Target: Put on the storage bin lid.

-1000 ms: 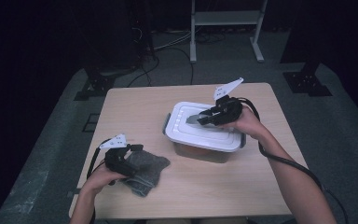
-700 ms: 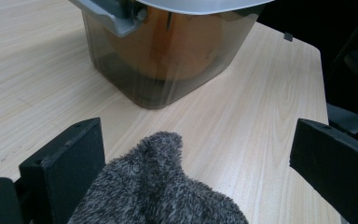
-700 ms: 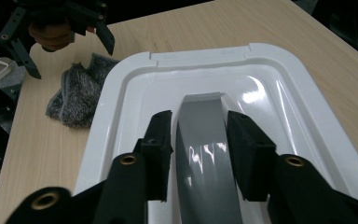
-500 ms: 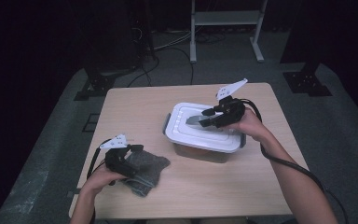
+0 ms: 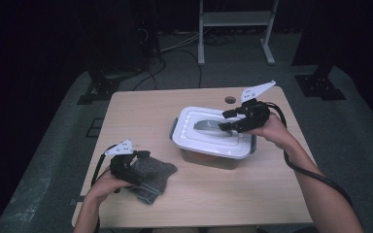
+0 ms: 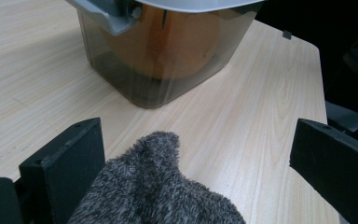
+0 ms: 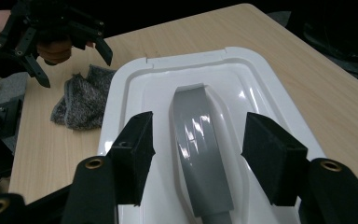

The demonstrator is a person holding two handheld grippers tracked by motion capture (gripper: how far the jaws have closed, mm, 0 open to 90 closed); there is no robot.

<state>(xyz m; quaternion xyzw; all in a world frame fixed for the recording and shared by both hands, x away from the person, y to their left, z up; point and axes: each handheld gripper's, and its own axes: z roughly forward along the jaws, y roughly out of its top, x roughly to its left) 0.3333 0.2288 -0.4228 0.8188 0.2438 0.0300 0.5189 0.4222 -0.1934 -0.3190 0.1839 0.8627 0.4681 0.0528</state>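
The box (image 5: 212,141) sits right of centre on the table (image 5: 141,116): smoky see-through tub, white lid (image 7: 242,84) with a grey handle (image 7: 200,140). Right gripper (image 5: 229,120) hangs spread wide astride that handle; left gripper (image 5: 135,162), also released, sits over a fuzzy grey cloth (image 6: 158,196) near the front-left. Pale wood top, dark room, grey floor

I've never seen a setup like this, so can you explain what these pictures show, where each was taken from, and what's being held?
A person sits at a wooden table with a hand-held two-jaw gripper in each hand. The high view looks down from above. The other two come from cameras riding on the grippers.

On the table are a box with a white lid and a grey cloth.

The right gripper is open, its jaws either side of the lid's grey handle, not closed on it. The left gripper is open over the cloth. Nothing is held.
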